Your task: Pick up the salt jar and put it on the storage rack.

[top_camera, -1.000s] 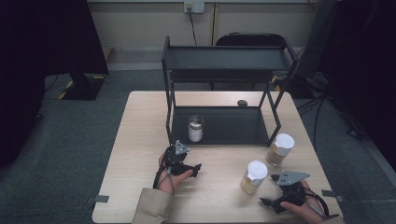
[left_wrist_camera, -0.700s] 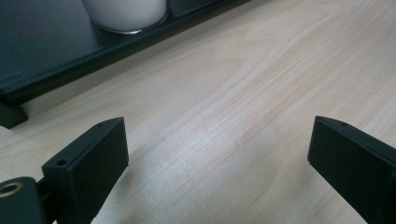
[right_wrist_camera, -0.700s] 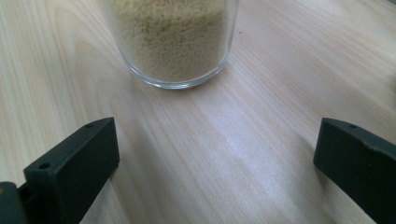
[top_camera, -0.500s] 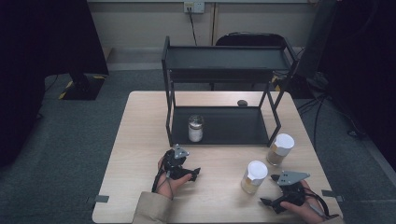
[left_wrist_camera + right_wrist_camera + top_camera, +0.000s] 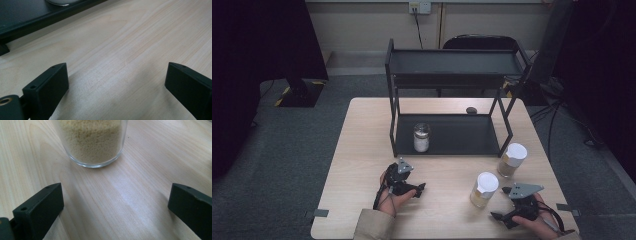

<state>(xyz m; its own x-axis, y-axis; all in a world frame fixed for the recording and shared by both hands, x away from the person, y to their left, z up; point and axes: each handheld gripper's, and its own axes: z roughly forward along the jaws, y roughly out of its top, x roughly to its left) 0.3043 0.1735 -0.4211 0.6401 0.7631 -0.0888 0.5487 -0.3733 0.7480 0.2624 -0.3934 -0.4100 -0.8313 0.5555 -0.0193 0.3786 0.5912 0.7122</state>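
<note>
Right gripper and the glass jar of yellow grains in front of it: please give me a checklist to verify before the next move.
1. Right gripper open: ok, jaws stand wide with bare wood between them.
2. Aim: ok, the white-lidded glass jar of yellow grains stands straight ahead in the right gripper view, not yet between the jaws.
3. Jar upright on the light wooden table: ok.
4. Room beside it: ok, the second white-lidded glass jar stands apart.
5. Left gripper out of the way: ok, open and empty near the black two-level metal rack.
6. Lid tightly closed: cannot tell.
</note>
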